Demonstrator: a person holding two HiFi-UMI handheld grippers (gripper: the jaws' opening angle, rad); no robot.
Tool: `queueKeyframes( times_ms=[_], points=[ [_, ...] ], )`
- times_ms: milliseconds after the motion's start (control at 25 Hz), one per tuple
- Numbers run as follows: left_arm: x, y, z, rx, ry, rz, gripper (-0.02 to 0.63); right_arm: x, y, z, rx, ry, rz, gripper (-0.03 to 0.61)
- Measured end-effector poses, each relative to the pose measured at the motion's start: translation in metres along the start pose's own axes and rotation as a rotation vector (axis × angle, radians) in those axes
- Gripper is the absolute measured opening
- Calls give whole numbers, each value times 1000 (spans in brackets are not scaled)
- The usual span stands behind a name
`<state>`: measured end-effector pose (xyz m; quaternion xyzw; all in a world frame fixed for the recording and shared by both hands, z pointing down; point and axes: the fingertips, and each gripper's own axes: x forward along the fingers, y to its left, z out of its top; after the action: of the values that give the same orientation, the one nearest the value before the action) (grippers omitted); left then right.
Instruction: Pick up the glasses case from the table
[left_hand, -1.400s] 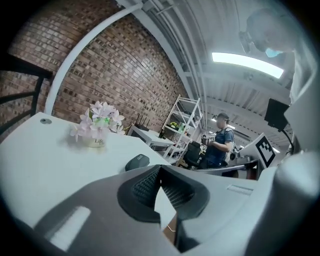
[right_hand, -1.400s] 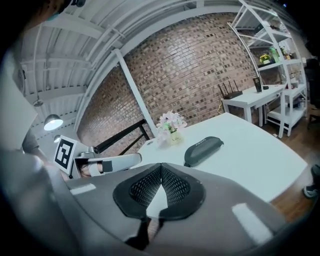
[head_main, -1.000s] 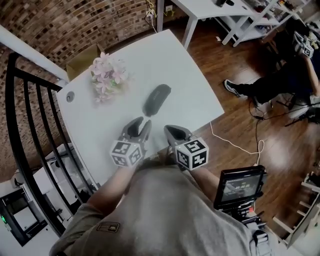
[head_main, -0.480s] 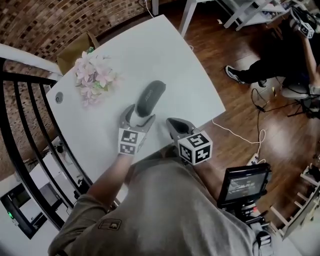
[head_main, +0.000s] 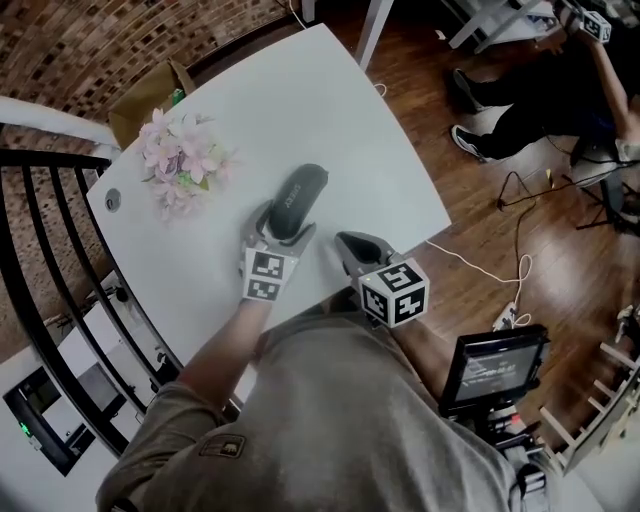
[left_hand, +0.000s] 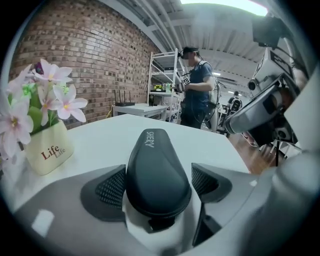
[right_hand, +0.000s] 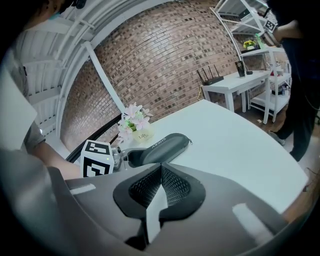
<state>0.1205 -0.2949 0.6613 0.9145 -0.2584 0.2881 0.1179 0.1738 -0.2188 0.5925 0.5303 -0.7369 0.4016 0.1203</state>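
Note:
The dark grey glasses case (head_main: 298, 200) lies on the white table (head_main: 330, 110), with its near end towards me. My left gripper (head_main: 283, 228) straddles that near end. In the left gripper view the case (left_hand: 157, 170) sits between the two meshed pads (left_hand: 111, 186), with a narrow gap on each side. The jaws are opening. My right gripper (head_main: 345, 245) hovers over the table's near edge, just right of the case, and its pads meet with nothing between them. The right gripper view shows the right gripper (right_hand: 161, 187) and, beyond it, the case (right_hand: 160, 146) and the left gripper's marker cube.
A pot of pink flowers (head_main: 180, 165) stands left of the case. A black railing (head_main: 50, 250) runs along the table's left side. On the wooden floor to the right are a cable (head_main: 500, 280), a monitor (head_main: 490, 365) and a seated person (head_main: 540, 90).
My left gripper has moved forward and down onto the case's near end, and its jaws have spread wide around it. The right gripper has shifted slightly.

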Motion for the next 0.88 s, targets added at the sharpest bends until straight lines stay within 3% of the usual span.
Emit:
queueKeyframes(
  times_ms=[280, 640, 880],
  points=[
    [-2, 5, -1, -16, 2, 12, 351, -4, -4, -3, 7, 5, -6, 12],
    [-23, 6, 8, -86, -74, 8, 341, -7, 1, -7, -5, 8, 3, 12],
    [-55, 11, 27, -144, -147, 59, 339, -6, 12, -1, -49, 0, 52, 11]
  ],
)
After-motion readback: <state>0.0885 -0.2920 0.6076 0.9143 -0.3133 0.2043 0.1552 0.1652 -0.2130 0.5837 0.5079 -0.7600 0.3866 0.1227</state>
